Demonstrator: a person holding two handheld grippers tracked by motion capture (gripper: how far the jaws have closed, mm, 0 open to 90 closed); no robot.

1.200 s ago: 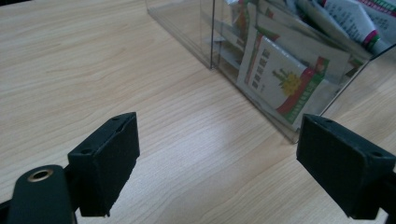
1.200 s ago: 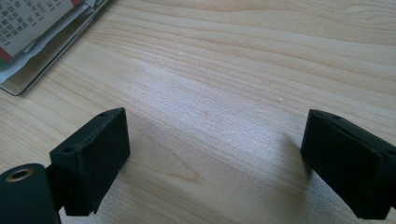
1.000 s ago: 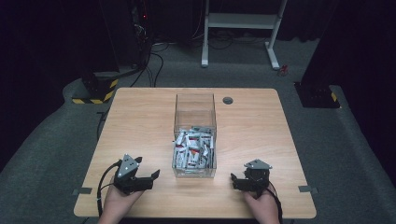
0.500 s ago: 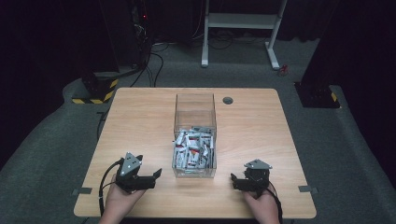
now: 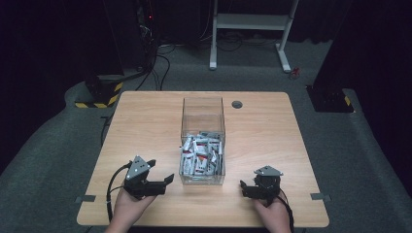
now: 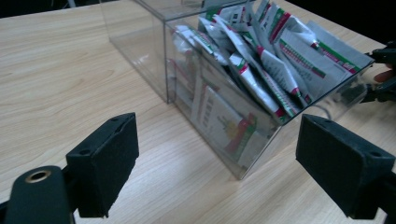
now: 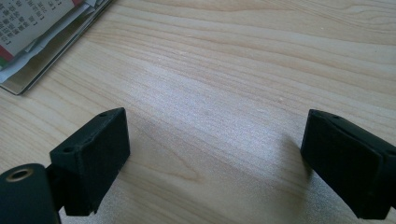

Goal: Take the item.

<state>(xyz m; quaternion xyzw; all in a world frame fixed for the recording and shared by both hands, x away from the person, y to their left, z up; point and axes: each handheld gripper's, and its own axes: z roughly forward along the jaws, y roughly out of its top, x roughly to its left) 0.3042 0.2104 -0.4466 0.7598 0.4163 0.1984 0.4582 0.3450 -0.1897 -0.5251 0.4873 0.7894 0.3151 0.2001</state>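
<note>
A clear plastic box [image 5: 203, 124] stands at the table's middle, its near half packed with several white sachets [image 5: 201, 156] printed in red and green. My left gripper [image 5: 161, 172] rests left of the box's near corner, open and empty. In the left gripper view its wide-apart pads [image 6: 105, 164] frame that corner of the box [image 6: 154, 51] and the leaning sachets [image 6: 273, 58]. My right gripper [image 5: 246, 188] sits right of the box near the front edge, open, with bare wood between its pads [image 7: 95, 157]. The box's corner [image 7: 35, 56] shows at the upper left there.
The wooden table [image 5: 145, 121] has a round cable hole [image 5: 237, 104] behind the box. A white desk frame [image 5: 252, 24] and cables lie on the dark carpet beyond. The right hand's gripper [image 6: 384, 70] shows at the right edge of the left gripper view.
My left gripper has edged slightly right toward the box. The right gripper and the box have not moved.
</note>
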